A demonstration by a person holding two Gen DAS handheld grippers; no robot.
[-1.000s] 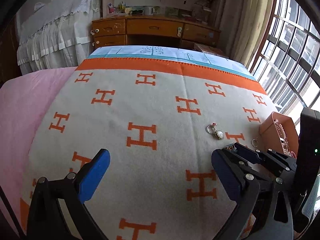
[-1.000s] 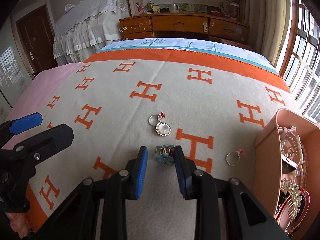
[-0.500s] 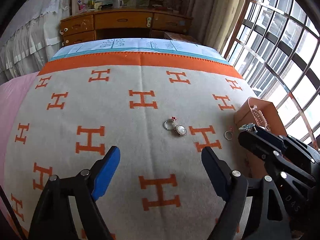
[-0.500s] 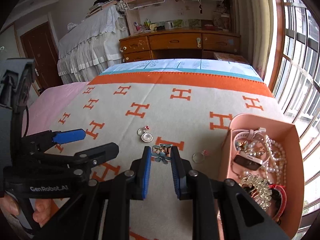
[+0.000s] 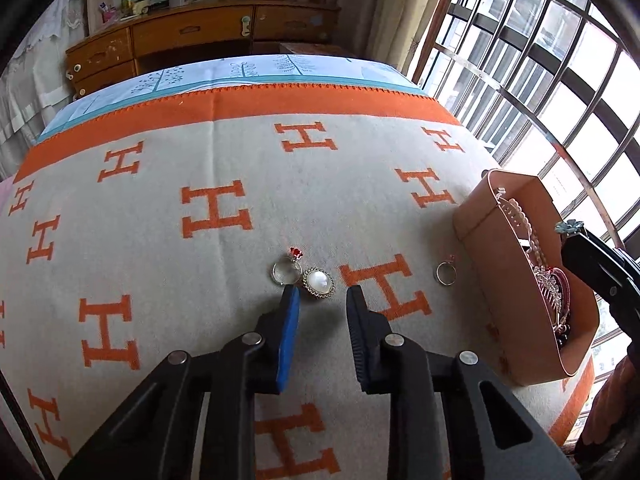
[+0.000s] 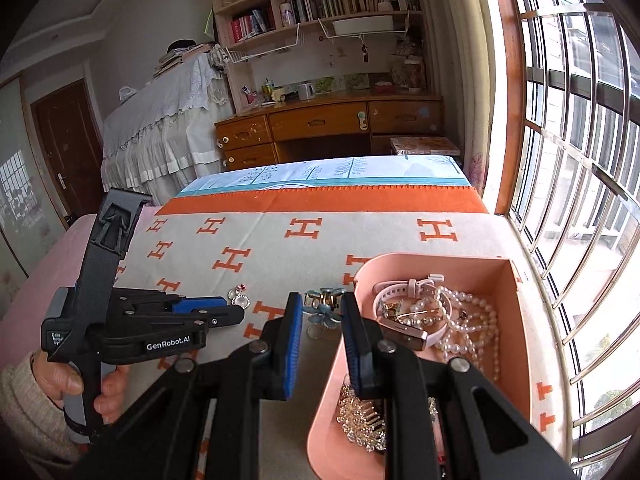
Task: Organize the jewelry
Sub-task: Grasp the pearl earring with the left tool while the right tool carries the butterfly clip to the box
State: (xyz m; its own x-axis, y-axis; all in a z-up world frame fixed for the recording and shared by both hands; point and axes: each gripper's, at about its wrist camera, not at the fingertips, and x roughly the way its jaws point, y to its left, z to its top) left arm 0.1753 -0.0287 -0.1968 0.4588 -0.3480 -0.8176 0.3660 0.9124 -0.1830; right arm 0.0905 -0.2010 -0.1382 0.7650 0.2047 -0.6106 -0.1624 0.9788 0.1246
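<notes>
My right gripper [image 6: 322,304] is shut on a blue flower ornament [image 6: 323,307] and holds it in the air beside the left rim of the pink jewelry box [image 6: 460,261]; the ornament also shows in the left wrist view [image 5: 570,227]. My left gripper [image 5: 322,294] is open, low over the blanket, its tips just short of a pearl brooch [image 5: 319,283]. A ring with a red stone [image 5: 287,270] lies beside the brooch. A second ring [image 5: 445,272] lies near the pink box [image 5: 476,216].
The box holds pearls [image 6: 468,320], a pink watch [image 6: 404,330] and a crystal comb [image 6: 362,420]. The orange-and-grey H-pattern blanket [image 5: 200,280] covers the bed. A wooden desk [image 6: 320,124] stands beyond the bed, barred windows [image 6: 580,160] to the right.
My right gripper has lifted the blue flower ornament off the blanket and carried it right to the box rim. My left gripper has moved up to the brooch and its jaws have narrowed.
</notes>
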